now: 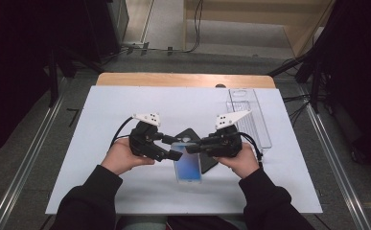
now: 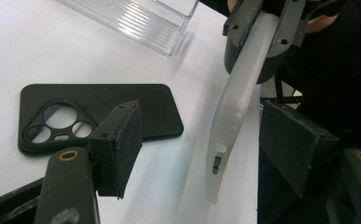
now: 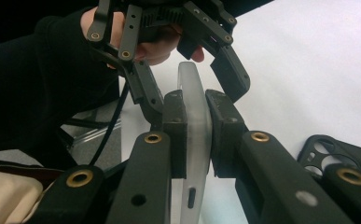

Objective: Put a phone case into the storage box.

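A phone [image 1: 188,166] with a bluish screen and a frosted pale rim hangs over the white table cover. My right gripper [image 1: 192,148] is shut on it, and the right gripper view shows both pads clamped on the frosted rim [image 3: 194,116]. My left gripper [image 1: 173,147] comes in from the left. Its jaws stand open on either side of the phone's edge [image 2: 234,112], with a gap at the left pad [image 2: 120,144]. A black phone case [image 2: 99,107] with camera cut-outs lies flat on the table behind the phone.
A clear plastic tray [image 1: 250,115] lies at the back right of the white cover [image 1: 125,105]. The bare wooden table edge [image 1: 183,79] runs along the far side. Both of the person's hands rest near the front.
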Motion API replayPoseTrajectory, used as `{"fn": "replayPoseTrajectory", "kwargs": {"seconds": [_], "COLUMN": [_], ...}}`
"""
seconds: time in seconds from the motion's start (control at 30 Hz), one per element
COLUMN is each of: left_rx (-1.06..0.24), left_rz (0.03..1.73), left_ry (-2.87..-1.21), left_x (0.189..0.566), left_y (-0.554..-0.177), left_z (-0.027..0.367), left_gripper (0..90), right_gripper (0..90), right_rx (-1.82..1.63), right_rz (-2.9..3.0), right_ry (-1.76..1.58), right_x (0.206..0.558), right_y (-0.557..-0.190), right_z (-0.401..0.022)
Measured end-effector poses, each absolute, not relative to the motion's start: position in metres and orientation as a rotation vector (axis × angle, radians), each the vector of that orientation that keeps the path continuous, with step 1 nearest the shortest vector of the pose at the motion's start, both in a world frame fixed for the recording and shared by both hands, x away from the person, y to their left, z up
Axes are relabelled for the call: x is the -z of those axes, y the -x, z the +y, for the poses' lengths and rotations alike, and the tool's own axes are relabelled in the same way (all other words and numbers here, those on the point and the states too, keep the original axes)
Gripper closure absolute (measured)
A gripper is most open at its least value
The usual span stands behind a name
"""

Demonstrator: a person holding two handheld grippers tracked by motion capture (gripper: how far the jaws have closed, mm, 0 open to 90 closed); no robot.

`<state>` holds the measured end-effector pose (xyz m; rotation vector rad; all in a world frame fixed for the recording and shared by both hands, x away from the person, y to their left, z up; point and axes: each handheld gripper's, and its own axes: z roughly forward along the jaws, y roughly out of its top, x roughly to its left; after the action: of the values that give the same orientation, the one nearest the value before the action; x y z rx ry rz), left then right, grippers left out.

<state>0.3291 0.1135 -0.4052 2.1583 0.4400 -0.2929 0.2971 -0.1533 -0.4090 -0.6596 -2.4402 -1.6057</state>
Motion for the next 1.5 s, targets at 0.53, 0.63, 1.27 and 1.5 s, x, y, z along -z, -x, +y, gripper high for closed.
{"fn": "replayPoseTrajectory", "kwargs": {"seconds": [0.53,0.63,1.27,1.5], "left_rx": [0.395,0.404,0.377,0.367], "left_rz": [0.299,0.294,0.472,0.534], "left_ry": [-2.155,-2.165,-2.161,-2.176], "left_x": [0.406,0.407,0.396,0.394], "left_y": [-0.322,-0.323,-0.328,-0.329], "left_z": [0.113,0.113,0.124,0.125], "left_gripper": [80.7,81.0,81.2,81.1], "right_gripper": [76.9,76.8,33.1,24.1], "right_rx": [1.604,1.593,1.685,1.711], "right_rz": [-2.402,-2.406,-2.457,-2.449], "right_ry": [0.570,0.562,0.727,0.817], "right_x": [0.408,0.408,0.402,0.403], "right_y": [-0.297,-0.296,-0.291,-0.290], "right_z": [-0.152,-0.152,-0.156,-0.161]}}
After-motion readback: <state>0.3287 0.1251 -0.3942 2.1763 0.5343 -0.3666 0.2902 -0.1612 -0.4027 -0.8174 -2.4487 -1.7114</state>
